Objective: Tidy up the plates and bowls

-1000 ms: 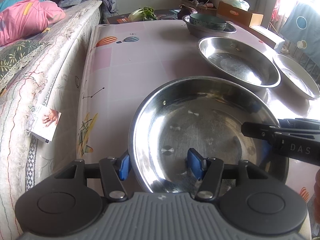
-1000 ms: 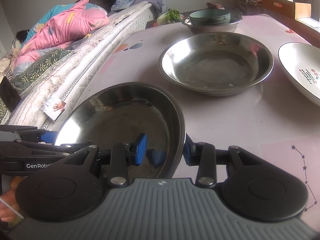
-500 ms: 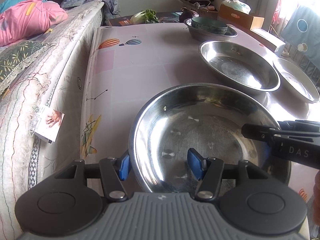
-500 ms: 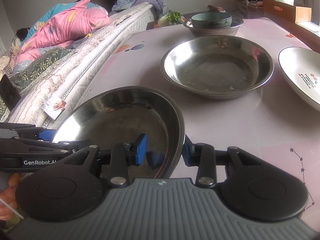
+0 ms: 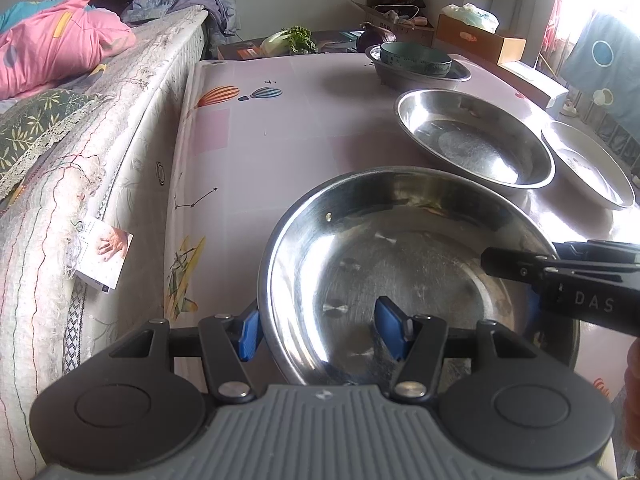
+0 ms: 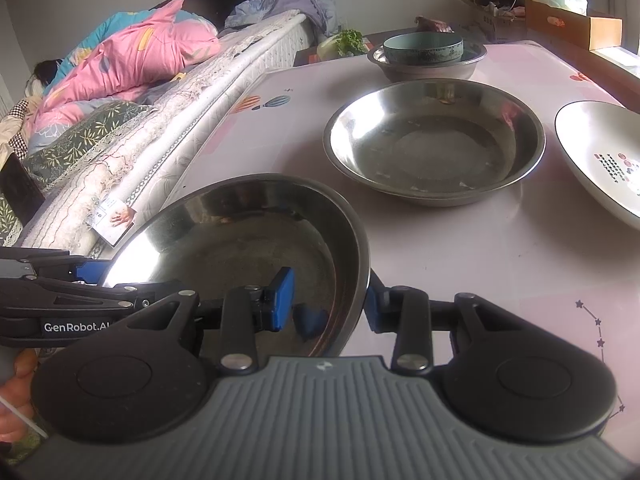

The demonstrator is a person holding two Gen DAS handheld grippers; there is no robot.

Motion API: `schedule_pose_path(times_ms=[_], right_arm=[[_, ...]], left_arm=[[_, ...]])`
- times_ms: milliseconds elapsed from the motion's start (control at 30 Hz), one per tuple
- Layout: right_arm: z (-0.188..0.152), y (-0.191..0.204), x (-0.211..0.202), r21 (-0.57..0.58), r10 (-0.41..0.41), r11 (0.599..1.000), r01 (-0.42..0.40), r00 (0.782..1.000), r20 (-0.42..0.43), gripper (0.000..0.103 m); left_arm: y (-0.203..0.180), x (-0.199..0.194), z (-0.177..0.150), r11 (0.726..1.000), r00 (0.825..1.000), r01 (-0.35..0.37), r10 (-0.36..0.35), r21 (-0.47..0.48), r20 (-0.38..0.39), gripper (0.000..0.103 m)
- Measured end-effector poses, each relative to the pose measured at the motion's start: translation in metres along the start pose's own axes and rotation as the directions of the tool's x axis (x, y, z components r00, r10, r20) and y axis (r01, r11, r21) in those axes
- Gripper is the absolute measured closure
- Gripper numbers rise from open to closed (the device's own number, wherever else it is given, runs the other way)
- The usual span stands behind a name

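Table (image 5: 280, 128) with a pink cloth fills most of both views, with hot-air balloons and stars drawn on it. A bed (image 5: 100, 120) runs along its left side, with a pink quilt (image 6: 132, 60) on it. Boxes (image 5: 480, 42) and a green vegetable (image 5: 292, 38) sit at the far end.

A steel pan (image 5: 400, 264) is nearest. The left gripper (image 5: 320, 330) pinches its near left rim, one blue pad outside and one inside. The right gripper (image 6: 326, 300) pinches its right rim the same way. Whether the pan touches the table, I cannot tell.

Farther off on the right rests a second pan (image 6: 434, 140). Just right of it lies a white plate (image 6: 604, 160). At the far end a green bowl (image 6: 422, 46) sits inside a steel bowl (image 6: 428, 66).
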State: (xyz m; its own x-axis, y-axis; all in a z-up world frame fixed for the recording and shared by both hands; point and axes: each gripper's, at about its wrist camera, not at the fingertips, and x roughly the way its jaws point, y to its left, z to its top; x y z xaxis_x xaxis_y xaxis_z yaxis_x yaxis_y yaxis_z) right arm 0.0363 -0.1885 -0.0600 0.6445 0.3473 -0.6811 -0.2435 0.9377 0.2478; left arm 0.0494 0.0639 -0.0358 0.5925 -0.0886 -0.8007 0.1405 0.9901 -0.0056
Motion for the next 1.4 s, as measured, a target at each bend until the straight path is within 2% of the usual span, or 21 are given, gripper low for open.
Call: schedule_pose_path(times_ms=[767,1100,1400], right_arm=[[0.004,0.000,-0.014,0.005,0.007,1.000,-0.007,0.999,0.037,0.068],[0.027,-0.013,-0.033,0.025,0.003,1.000,-0.005,0.996,0.084,0.068],[0.051,-0.043,-0.045,0.065,-0.039,0.997,0.031,0.992,0.121,0.068]], left_arm=[[-0.004,-0.014,0.005,1.000,1.000,-0.006,0.006,0.012,0.029,0.044],[-0.021,-0.027,0.038,1.000,0.996,0.012,-0.014,0.027,0.089,0.044],[-0.046,-0.016,0.069,0.996,0.993,0.047,-0.055,0.072,0.101,0.044]])
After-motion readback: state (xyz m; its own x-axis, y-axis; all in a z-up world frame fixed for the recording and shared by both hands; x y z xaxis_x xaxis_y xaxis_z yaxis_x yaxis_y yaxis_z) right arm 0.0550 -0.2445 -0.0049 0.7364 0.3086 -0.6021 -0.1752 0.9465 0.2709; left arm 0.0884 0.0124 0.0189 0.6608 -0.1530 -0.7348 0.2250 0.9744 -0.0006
